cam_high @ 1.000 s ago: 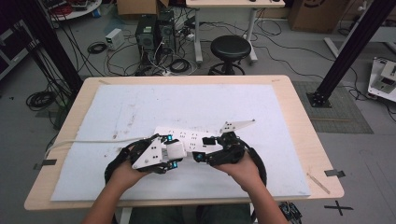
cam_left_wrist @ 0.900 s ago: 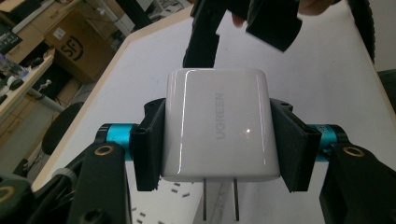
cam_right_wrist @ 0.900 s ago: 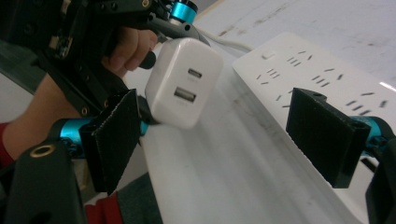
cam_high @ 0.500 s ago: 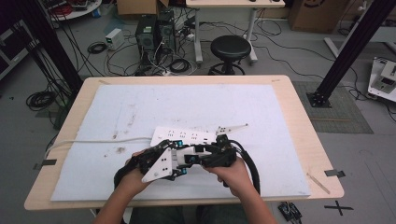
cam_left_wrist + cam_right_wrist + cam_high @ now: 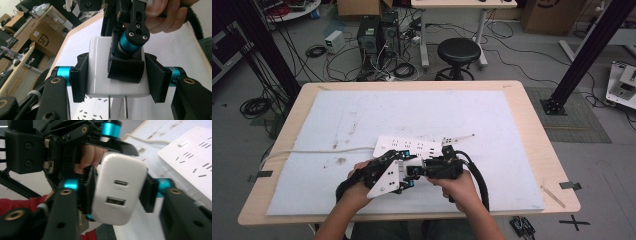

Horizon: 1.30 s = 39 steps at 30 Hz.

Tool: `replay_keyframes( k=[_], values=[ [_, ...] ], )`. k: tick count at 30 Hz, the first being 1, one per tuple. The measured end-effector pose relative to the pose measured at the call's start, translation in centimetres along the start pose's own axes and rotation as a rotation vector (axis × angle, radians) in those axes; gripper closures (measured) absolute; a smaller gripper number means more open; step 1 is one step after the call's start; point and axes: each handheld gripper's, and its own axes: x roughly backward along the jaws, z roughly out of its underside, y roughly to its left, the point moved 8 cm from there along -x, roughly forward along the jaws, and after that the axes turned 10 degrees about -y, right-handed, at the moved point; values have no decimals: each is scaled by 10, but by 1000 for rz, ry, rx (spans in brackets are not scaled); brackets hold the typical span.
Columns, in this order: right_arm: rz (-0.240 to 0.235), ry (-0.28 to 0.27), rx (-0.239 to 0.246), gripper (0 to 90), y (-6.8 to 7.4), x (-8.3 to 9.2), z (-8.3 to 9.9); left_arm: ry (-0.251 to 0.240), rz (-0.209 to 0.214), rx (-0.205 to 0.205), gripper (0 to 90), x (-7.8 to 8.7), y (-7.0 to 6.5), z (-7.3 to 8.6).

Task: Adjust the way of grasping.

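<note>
No brand or writing can be read on any item. At the left of the high view a white cord point(image 5: 307, 151) is seen running across the grey mat point(image 5: 362, 115) of the table point(image 5: 532, 115) to a white power strip point(image 5: 412, 146). Just in front of the strip, the left gripper point(image 5: 404, 172) and right gripper point(image 5: 422, 170) are held together by the person's hands above the mat. A white charger point(image 5: 100, 67) is clamped between the left gripper's jaws, its two prongs pointing down; its USB ports are shown in the right gripper view. The right gripper's jaws are closed on the same charger point(image 5: 120, 187) from its other sides.
</note>
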Motion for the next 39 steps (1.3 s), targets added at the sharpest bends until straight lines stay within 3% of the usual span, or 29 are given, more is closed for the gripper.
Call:
replay_keyframes(
  k=[6,11,13,14,16,22,29,33,39],
  values=[
    [-7,9,-25,607,-1,1,0,13,-1,-29,421,-1,0,0],
    [-17,8,-38,630,-1,1,-1,26,-3,-14,413,-2,0,0],
    [-7,3,-43,631,-2,1,-1,17,-27,-14,384,-3,1,-1],
    [-6,4,-38,631,-3,2,-2,18,-57,-15,326,-2,3,-1],
    [16,-9,-40,631,-5,5,-3,17,-70,5,267,0,4,-3],
    [87,-37,-24,631,-10,23,-11,13,-96,23,246,20,13,-10],
    [156,-61,60,631,-12,42,-27,19,-171,193,183,57,45,-10],
    [175,-86,92,630,-10,50,-36,44,-201,291,151,75,60,3],
    [221,-110,137,630,-10,64,-45,90,-205,446,149,90,79,25]
  ],
)
